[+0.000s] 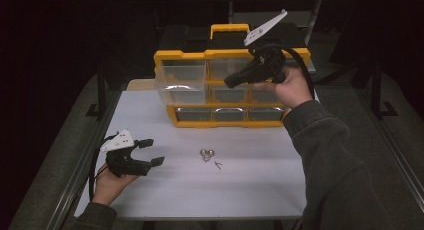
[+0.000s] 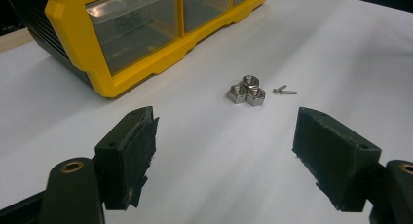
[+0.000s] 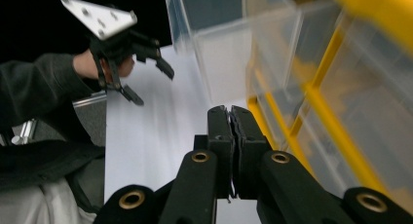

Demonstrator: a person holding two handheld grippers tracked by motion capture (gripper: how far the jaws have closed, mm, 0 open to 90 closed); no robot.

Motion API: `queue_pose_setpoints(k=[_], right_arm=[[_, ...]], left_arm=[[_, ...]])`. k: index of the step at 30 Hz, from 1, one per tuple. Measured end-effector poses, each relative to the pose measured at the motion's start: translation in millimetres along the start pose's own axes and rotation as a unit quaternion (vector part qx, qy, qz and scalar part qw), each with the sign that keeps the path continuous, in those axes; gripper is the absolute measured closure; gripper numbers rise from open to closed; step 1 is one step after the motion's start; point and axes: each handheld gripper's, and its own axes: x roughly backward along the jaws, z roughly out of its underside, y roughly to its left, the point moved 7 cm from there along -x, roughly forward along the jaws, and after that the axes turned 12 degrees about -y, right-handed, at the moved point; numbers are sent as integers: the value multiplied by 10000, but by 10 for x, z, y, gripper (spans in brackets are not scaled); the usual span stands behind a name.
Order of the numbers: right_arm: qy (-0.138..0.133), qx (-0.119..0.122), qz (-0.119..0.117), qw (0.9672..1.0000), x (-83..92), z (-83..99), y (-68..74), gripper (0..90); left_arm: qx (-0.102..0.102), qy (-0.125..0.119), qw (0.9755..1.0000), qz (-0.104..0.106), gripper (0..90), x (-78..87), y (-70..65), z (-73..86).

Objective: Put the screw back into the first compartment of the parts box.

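Left gripper (image 1: 150, 152) low over white desk (image 1: 250, 190), jaws released and empty, three nuts (image 2: 247, 89) and screw (image 2: 285, 90) just ahead, right gripper (image 1: 231, 81) raised before yellow organizer (image 1: 190, 55), jaws clenched, empty.

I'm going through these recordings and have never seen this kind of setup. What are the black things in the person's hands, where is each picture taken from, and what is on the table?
A person sits at a white table and holds a hand-operated two-jaw tool in each hand. The high view looks down from above the person. Each of the other two pictures comes from a camera riding on one tool, looking along its jaws.

The left tool rests low near the table with its jaws wide open and nothing between them. Ahead of it lie three metal nuts bunched together and a small screw.

The right tool is raised in front of a yellow drawer organiser with clear drawers. Its jaws are pressed shut, and nothing shows between them. One upper-left drawer stands pulled out.
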Motion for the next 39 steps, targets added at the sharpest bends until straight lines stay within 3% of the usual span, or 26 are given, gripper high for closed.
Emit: queue_pose_setpoints(k=[3,5,11,20,33,36,39], right_arm=[[-91,45,15,9999,32,-109,11,866],[-154,69,45,9998,50,-219,42,866],[-75,270,21,9996,0,-451,65,866],[155,460,-92,9988,-258,-710,76,867],[462,422,-137,9979,-713,-747,72,851],[533,304,-71,9981,-740,-724,43,803],[460,356,-35,9983,-714,-734,25,810]], left_arm=[[-73,38,10000,-45,233,17,11,-7],[-20,-82,10000,-35,234,22,5,-26],[13,-42,10000,-39,235,35,-5,-23],[25,-109,9999,-11,234,24,-3,-29],[-99,-87,9999,6,234,40,10,-36],[-96,-91,9999,8,234,40,12,-39],[-102,-98,9999,4,234,45,14,-41]])
